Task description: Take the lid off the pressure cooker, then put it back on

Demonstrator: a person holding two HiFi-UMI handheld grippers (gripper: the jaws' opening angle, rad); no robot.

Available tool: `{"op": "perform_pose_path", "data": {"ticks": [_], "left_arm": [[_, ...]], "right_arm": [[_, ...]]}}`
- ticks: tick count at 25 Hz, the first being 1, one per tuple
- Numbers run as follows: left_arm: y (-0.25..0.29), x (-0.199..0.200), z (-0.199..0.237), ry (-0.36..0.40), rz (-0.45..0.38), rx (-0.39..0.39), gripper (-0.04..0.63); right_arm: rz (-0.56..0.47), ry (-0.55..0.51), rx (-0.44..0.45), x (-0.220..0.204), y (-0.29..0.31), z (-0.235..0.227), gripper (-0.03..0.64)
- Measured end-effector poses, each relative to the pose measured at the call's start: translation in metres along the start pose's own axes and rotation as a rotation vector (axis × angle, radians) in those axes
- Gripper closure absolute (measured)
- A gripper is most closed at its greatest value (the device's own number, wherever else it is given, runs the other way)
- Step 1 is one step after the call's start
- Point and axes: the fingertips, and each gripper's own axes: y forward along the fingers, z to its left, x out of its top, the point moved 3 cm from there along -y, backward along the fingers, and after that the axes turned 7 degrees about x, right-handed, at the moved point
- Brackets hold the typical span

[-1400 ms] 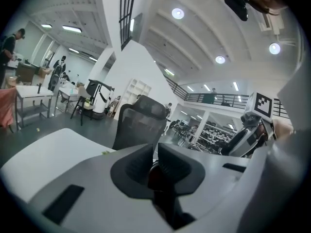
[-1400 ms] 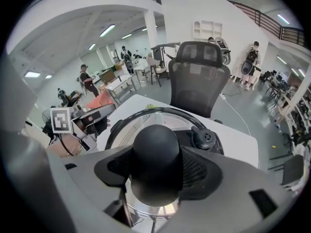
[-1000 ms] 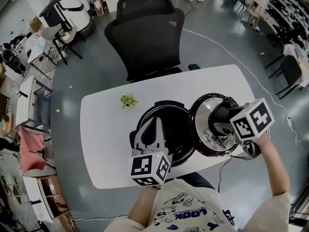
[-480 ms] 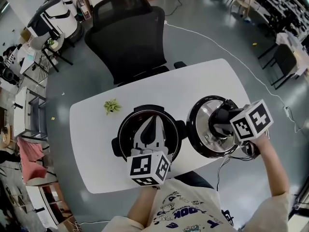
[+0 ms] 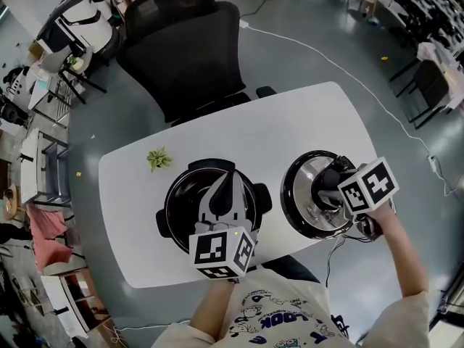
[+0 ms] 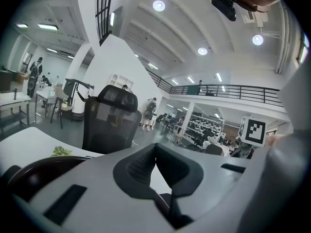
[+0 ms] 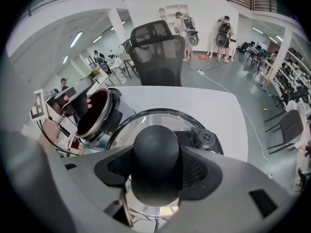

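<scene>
Clamped in right gripper (image 7: 156, 176): black domed plastic knob (image 7: 156, 149) of round shiny steel lid with black rim (image 5: 306, 194). Low over right end of white table (image 5: 290, 122), just right of open black round pressure cooker pot (image 5: 181, 198), not touching. Over pot's mouth: left gripper (image 5: 229, 183), jaws together, empty.

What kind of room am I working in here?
Probably a big open office or lab hall: a black office chair behind the white table, shelving racks in the background, and a railed upper gallery.
</scene>
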Motion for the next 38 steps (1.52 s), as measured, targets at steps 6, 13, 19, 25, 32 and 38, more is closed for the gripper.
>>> {"op": "perform_pose_path", "data": {"ticks": [6,13,19,25,32,38], "left_arm": [[0.006,-0.008,0.0,0.001,0.02,0.026,0.58],[0.01,-0.015,0.01,-0.001,0.034,0.062,0.58],[0.013,-0.021,0.015,-0.006,0.051,0.076,0.58],[0.015,-0.025,0.015,-0.013,0.062,0.077,0.58],[0.016,-0.03,0.019,-0.019,0.074,0.084,0.58],[0.015,-0.031,0.024,-0.021,0.075,0.09,0.58]], "right_arm": [[0.038,-0.003,0.014,-0.006,0.03,-0.011,0.321],[0.085,0.002,0.018,-0.012,0.066,-0.021,0.321],[0.103,0.005,-0.005,-0.014,0.088,-0.03,0.321],[0.116,0.017,-0.013,-0.017,0.107,-0.034,0.321],[0.115,0.031,-0.017,-0.019,0.125,-0.032,0.321],[0.115,0.021,-0.048,-0.016,0.133,-0.033,0.321]]}}
